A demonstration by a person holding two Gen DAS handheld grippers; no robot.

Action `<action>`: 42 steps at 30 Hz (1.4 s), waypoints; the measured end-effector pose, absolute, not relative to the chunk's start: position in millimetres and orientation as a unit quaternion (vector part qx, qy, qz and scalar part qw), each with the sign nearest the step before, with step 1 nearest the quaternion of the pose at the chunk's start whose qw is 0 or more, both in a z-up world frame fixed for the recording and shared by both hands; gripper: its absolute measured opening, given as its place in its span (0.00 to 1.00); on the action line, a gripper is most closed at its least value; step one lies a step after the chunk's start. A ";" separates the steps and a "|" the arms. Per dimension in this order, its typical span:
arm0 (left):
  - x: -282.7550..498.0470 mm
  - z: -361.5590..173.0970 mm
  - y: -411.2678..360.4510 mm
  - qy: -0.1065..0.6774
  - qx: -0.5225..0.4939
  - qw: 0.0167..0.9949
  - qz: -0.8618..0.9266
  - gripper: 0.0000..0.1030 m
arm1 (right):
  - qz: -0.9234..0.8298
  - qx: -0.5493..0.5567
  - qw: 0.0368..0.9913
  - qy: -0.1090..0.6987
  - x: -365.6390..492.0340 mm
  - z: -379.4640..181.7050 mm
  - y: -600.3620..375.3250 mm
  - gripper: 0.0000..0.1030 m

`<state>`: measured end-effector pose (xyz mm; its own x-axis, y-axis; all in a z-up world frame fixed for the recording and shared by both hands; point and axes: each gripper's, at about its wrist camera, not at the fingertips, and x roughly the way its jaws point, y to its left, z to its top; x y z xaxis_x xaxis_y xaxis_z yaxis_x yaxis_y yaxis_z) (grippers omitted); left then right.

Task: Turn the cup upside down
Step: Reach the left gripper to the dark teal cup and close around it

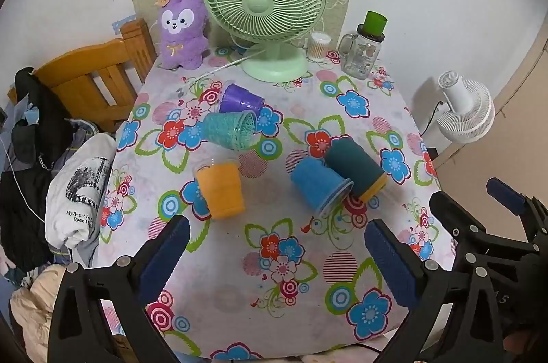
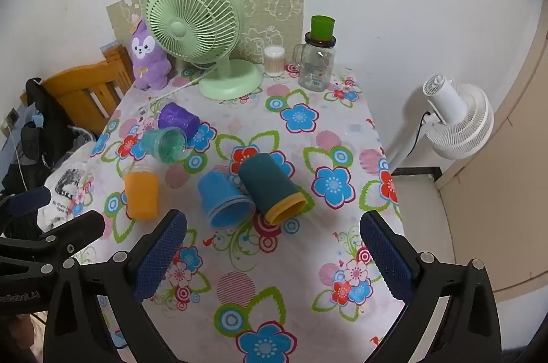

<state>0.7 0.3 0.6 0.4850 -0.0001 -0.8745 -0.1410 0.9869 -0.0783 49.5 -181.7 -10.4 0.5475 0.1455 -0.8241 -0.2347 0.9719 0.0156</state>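
A: Lying sideways mid-table: orange cup, blue cup. Both hand-held grippers, left and right, gape empty.

B: Risk: round cups probably roll when nudged.

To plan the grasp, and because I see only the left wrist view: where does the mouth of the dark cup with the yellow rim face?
Observer: In the right wrist view the dark cup lies on its side, its mouth toward the near table edge; the inside is yellow.
Operator: Is something inside the blue cup beside it?
Observer: The blue cup also lies mouth toward us; I see only its blue inside, nothing in it.
Operator: Is the right gripper open?
Observer: Yes, the right gripper has its jaws wide apart and holds nothing.
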 end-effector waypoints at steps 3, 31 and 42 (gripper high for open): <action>0.7 0.7 0.1 0.505 -0.070 0.859 0.041 1.00 | 0.110 -0.039 0.877 0.467 50.2 -11.5 -183.2 1.00; 83.5 -34.1 -35.9 0.552 -0.093 0.828 0.037 1.00 | 0.112 -0.065 0.858 0.497 144.3 -27.5 -221.0 1.00; 136.3 -68.3 -76.5 0.587 -0.118 0.800 0.034 1.00 | 0.111 -0.051 0.852 0.508 198.0 -40.7 -257.8 1.00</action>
